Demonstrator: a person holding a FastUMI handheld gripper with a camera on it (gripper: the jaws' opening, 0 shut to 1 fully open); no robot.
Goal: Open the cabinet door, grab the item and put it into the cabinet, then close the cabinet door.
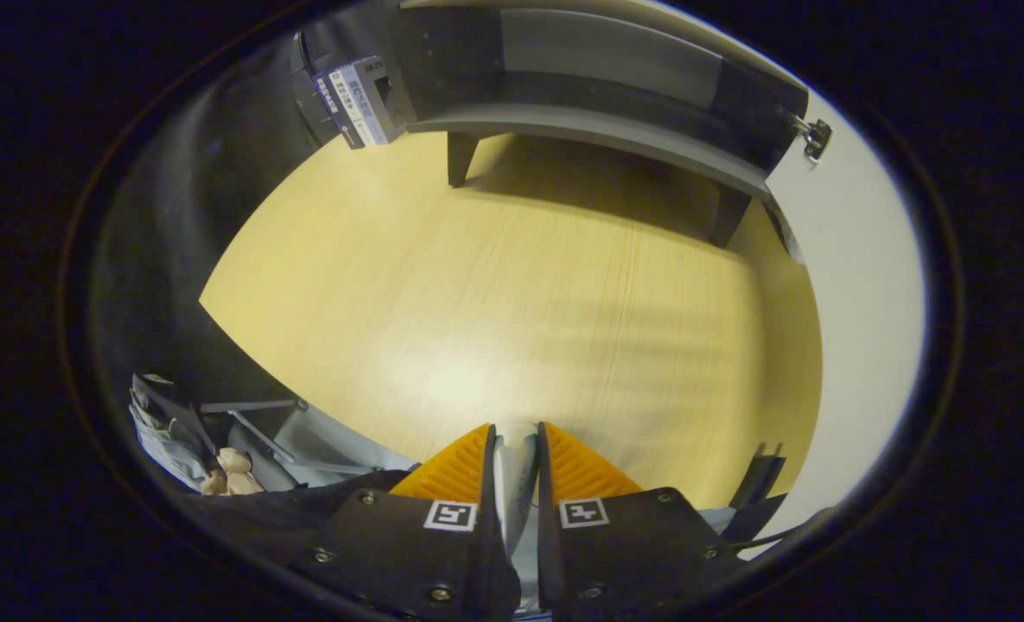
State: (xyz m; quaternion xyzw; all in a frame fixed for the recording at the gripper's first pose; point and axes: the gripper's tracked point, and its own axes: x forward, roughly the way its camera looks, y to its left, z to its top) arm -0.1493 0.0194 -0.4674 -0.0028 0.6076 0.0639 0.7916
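My gripper (514, 429) is shut on a thin pale item (514, 471), which stands clamped between both fingers. I am above a light wooden table (512, 294). Beyond the fingers, at the far side of the table, stands the dark grey cabinet (598, 130) on short legs, with its inside showing. Its white door (857, 285) is swung open on the right side, with a metal hinge (816, 138) at its top corner. A broad stretch of bare table lies between the fingers and the cabinet.
A small box with printed labels (358, 102) stands against the cabinet's left side. Past the table's near left edge, the floor holds a metal frame (261, 423) and a bundle of cloth (170, 432).
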